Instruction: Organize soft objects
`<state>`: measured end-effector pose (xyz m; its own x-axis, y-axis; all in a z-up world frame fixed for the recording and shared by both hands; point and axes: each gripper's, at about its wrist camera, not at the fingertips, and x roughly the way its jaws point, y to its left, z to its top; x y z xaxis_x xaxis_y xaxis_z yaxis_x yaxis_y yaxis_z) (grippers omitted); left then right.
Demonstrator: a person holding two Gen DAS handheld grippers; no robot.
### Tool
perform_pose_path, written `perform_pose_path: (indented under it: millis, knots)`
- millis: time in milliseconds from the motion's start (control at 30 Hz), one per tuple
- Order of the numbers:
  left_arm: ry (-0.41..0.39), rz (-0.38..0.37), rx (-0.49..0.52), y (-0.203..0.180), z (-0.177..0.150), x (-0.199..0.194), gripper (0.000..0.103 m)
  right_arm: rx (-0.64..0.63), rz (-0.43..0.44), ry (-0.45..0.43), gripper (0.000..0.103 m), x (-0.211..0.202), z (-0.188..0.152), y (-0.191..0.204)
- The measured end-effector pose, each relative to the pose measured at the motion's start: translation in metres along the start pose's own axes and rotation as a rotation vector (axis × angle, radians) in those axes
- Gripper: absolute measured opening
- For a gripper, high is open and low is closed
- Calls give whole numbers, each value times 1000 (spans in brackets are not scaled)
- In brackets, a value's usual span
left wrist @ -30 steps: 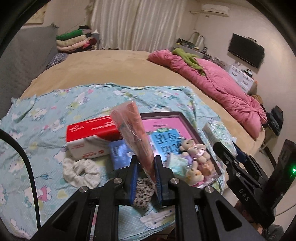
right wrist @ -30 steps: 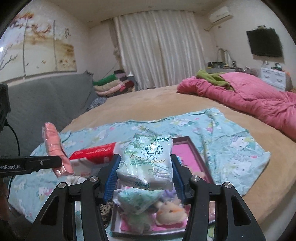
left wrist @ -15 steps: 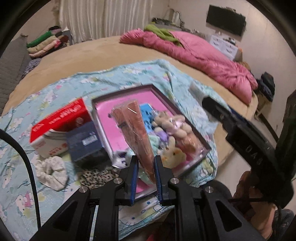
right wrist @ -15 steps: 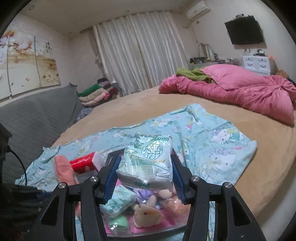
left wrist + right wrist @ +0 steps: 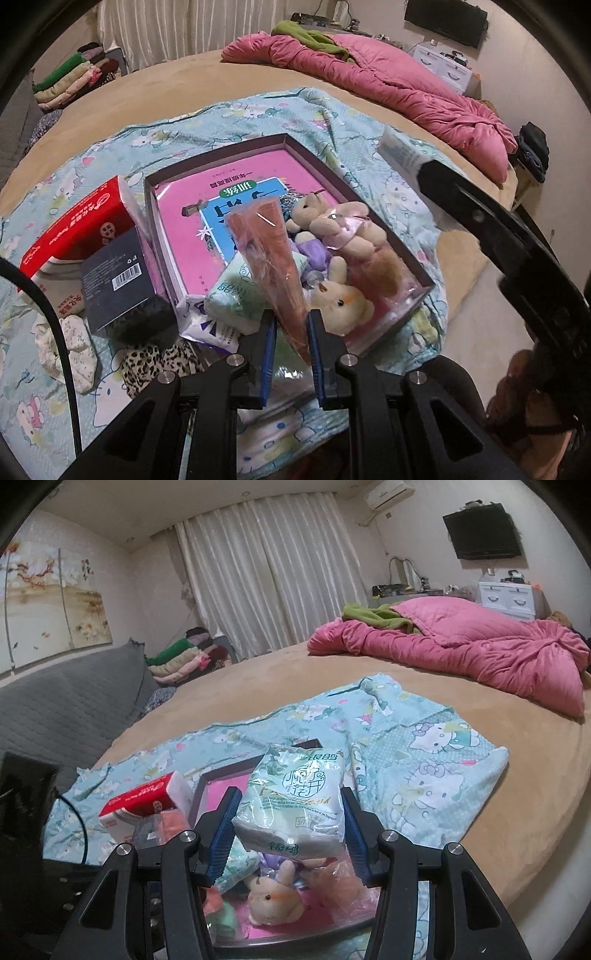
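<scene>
My left gripper (image 5: 290,325) is shut on an orange item in clear wrap (image 5: 267,258), held over the near end of the purple-rimmed box (image 5: 221,157). The box holds a pink book (image 5: 184,199), plush bears (image 5: 332,229), a plush bunny (image 5: 341,299) and a green tissue pack (image 5: 236,291). My right gripper (image 5: 290,834) is shut on a white-green tissue pack (image 5: 295,805), held above the box (image 5: 221,770) and the bunny (image 5: 273,901). The right gripper's arm shows in the left wrist view (image 5: 498,236).
A red tissue box (image 5: 77,225), a dark box (image 5: 114,280), a white scrunchie (image 5: 74,347) and a leopard scrunchie (image 5: 155,362) lie left of the box on the cartoon-print sheet (image 5: 258,107). A pink quilt (image 5: 461,646) lies far right on the bed.
The left gripper moved right with the orange item, from beside the red tissue box to over the box's near end. The right gripper rose slightly with the tissue pack.
</scene>
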<state>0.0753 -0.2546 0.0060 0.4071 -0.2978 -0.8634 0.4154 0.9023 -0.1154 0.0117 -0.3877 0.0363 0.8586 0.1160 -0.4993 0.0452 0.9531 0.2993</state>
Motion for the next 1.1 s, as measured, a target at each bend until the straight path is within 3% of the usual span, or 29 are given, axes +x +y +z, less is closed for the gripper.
perform_pose_path:
  millis: [600, 1100]
  knots:
    - [57, 1, -37, 24, 13, 49, 18, -37, -7, 67, 55, 28, -9, 0]
    - [61, -99, -55, 40, 8, 49, 18, -113, 21, 131, 55, 56, -18, 18]
